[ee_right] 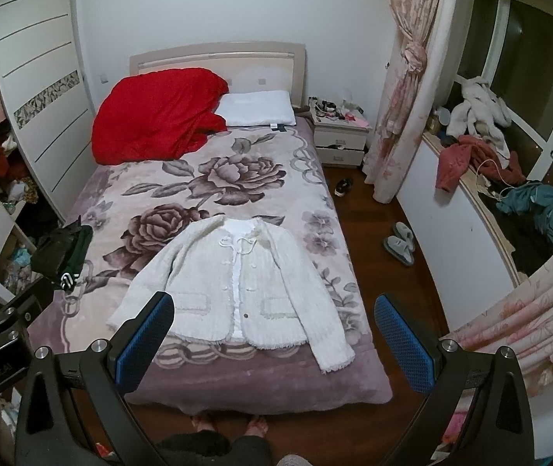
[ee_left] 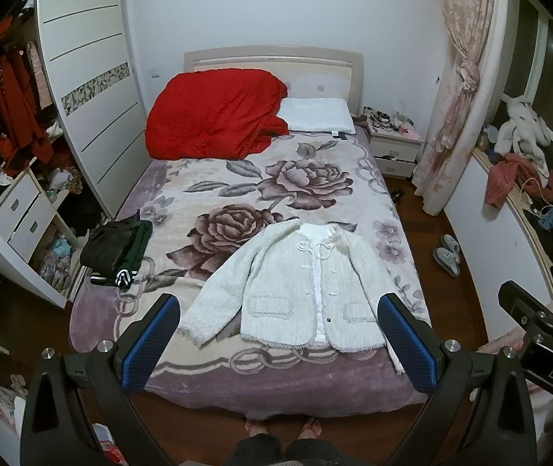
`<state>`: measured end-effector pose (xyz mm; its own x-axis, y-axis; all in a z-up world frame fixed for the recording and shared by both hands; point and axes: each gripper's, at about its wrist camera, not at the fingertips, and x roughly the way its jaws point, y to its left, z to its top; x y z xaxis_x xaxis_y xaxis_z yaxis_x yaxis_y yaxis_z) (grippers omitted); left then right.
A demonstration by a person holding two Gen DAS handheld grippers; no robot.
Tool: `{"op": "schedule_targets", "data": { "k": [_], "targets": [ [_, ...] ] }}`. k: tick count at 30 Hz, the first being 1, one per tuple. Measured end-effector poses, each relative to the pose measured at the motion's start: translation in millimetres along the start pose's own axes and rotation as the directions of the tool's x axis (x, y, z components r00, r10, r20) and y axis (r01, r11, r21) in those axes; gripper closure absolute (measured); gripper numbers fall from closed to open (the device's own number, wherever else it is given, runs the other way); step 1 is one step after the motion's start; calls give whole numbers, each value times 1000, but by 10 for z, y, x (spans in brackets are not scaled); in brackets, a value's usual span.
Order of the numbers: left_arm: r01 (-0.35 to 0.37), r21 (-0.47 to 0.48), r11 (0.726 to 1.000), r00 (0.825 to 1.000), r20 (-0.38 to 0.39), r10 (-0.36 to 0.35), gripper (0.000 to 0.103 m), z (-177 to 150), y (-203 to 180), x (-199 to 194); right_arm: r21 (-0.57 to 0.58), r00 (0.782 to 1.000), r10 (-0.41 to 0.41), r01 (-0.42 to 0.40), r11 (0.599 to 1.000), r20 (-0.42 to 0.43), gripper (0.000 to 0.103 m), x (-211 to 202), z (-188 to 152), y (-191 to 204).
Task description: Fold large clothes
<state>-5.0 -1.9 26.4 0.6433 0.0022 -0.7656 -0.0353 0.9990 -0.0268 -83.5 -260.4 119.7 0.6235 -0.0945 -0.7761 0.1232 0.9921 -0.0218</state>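
While the white cardigan (ee_left: 299, 287) is spread flat on the floral blanket (ee_left: 237, 178), nothing is gripped. The left gripper (ee_left: 278, 334) and right gripper (ee_right: 274, 334) are held above the bed's foot, fingers wide apart.

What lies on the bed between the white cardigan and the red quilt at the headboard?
Nothing rests there: between the white cardigan and the red quilt only the bare floral blanket shows, in both wrist views. The dark folded garment sits off to the side edge.
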Motion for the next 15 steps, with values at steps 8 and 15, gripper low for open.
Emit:
{"op": "schedule_targets", "data": {
  "k": [8, 15],
  "targets": [
    [-1, 1, 1000, 1000, 1, 1, 0, -11, -3, 3, 0, 1000, 1, -1, 1000, 3, 0, -6, -12, 1],
    [-1, 1, 1000, 1000, 4, 1, 0, -2, 11, -5, 2, 1000, 4, -4, 1000, 4, 0, -10, -47, -18]
  ]
}}
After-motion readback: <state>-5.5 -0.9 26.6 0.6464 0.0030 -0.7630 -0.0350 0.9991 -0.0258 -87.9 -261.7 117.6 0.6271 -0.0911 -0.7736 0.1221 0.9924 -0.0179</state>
